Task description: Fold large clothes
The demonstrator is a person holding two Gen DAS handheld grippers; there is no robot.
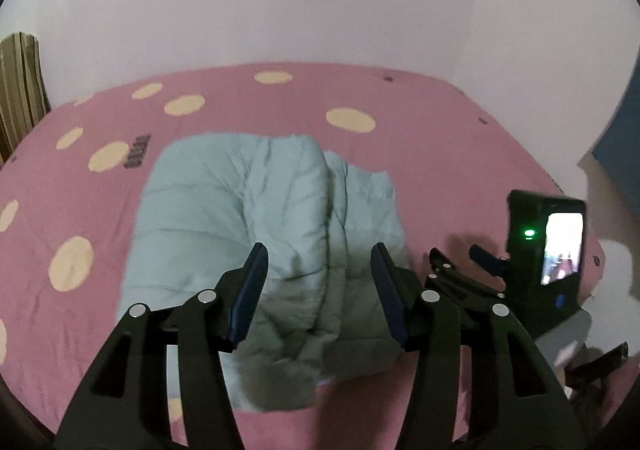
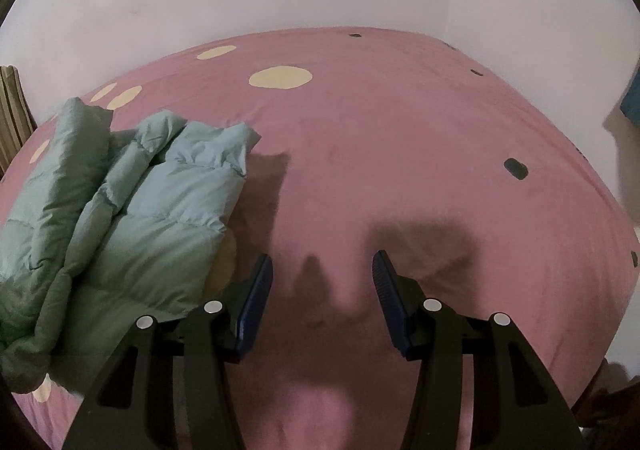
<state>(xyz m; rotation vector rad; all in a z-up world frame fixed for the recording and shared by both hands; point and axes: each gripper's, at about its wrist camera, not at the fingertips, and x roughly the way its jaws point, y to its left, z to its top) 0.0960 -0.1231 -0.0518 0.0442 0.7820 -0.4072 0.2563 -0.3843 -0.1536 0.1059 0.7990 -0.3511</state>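
Left wrist view: looking down over a folded pale-green puffer jacket (image 1: 256, 234) lying on a pink bedspread (image 1: 440, 153) with cream dots. Left gripper (image 1: 318, 286) hanging above the jacket's near half, jaws apart, nothing between the pads, no cloth touching them. Jacket sitting roughly mid-bed, its far edge rounded and puffed, its near edge drooping toward the front rim of the bed, a crease running lengthwise down the middle. Bare pink sheet showing all round it: a wide band on the left, a deep strip behind up to the white wall (image 1: 320, 9), a narrower strip on the right. Right gripper (image 1: 472, 274) showing in that strip at the jacket's right edge, low over the sheet, its camera body with a lit screen and green lamp standing behind. Striped curtain (image 1: 20, 89) hanging at the far left corner. Right wrist view: right gripper (image 2: 322, 290) poised over bare bedspread (image 2: 400, 129), jaws parted, empty, shadows falling on the sheet beneath. Jacket (image 2: 132, 201) lying off to the left, its right edge just beside the left finger, clear of the pads. Large open stretch of sheet spreading ahead and rightward to the bed's far and right edges.
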